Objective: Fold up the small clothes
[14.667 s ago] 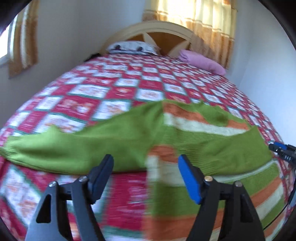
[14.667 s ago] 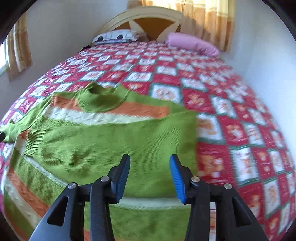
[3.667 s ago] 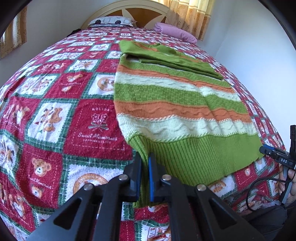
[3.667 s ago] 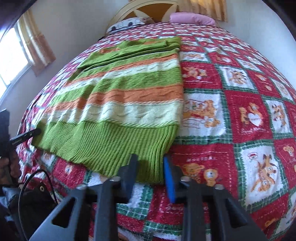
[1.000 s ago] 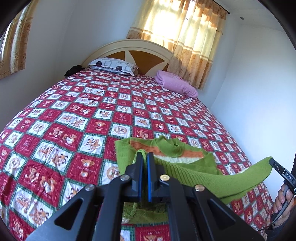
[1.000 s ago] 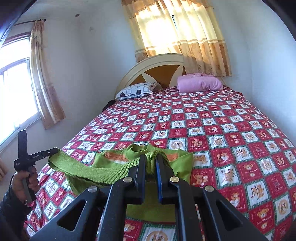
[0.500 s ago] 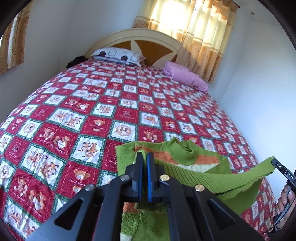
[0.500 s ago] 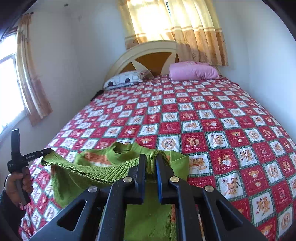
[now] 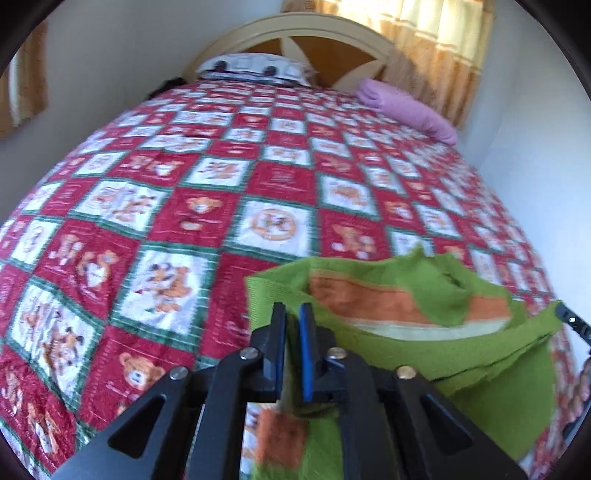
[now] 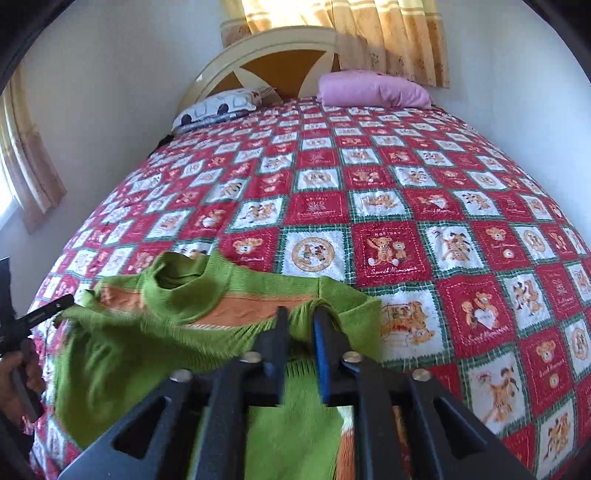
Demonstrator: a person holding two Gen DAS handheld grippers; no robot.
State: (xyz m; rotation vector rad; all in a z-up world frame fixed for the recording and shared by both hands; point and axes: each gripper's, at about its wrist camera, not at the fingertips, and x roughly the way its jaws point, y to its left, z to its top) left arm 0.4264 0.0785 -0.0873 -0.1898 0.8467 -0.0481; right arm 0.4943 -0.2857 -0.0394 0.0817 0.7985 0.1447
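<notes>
A green sweater with orange and cream stripes [image 9: 461, 347] lies on the bed, its ribbed hem lifted and carried toward the collar [image 10: 173, 280]. My left gripper [image 9: 291, 314] is shut on one hem corner, above the sweater's left shoulder. My right gripper [image 10: 301, 317] is shut on the other hem corner [image 10: 306, 314], above the right shoulder. The hem [image 10: 166, 332] hangs stretched between the two grippers. The lower half of the sweater is hidden under the grippers.
A red, white and green checked bedspread [image 9: 184, 206] covers the bed. A patterned pillow [image 10: 218, 107] and a pink pillow [image 10: 373, 90] lie at the headboard [image 9: 295, 40]. Walls stand on both sides, curtains [image 10: 388, 33] behind. The other hand shows at the frame edge [image 10: 18, 373].
Both grippers have moved down and forward with the hem, closer to the sweater's shoulders. The hem now hangs lower over the collar area.
</notes>
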